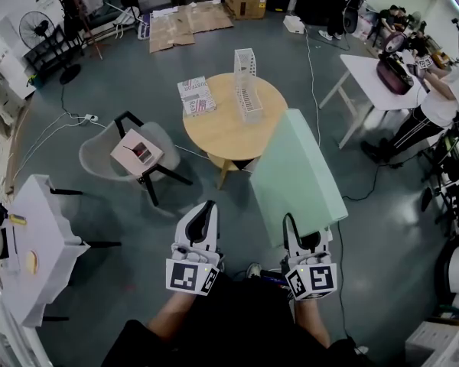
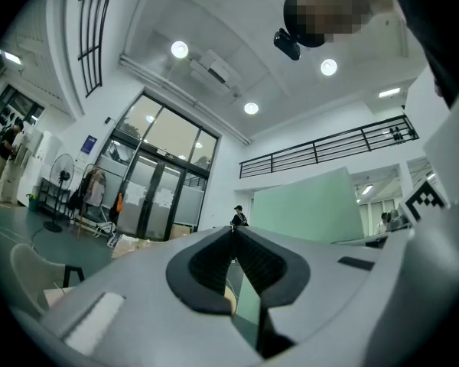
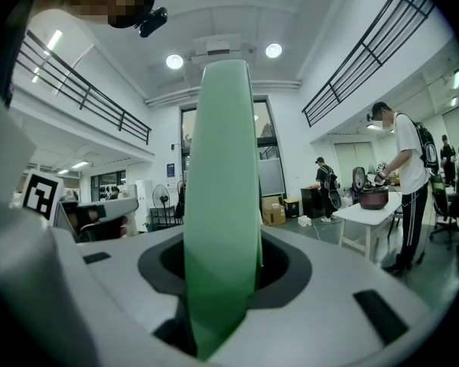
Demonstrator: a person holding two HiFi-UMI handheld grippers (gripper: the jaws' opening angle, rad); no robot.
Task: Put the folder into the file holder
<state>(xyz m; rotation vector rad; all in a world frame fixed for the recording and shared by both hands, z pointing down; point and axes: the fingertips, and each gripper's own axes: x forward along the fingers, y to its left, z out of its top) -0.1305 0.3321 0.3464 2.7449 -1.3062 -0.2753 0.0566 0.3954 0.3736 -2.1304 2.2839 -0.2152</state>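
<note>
Both level: left tongs closed, right tongs clamped.

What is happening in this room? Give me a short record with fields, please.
Place: large hall with a grey floor
Right tool: shut on the green folder, gripping its near edge
Left tool: jaws together, nothing in them
File holder: white, upright on the round table
Also on table: printed booklets, beside the holder
Task state: folder not yet in the holder
</note>
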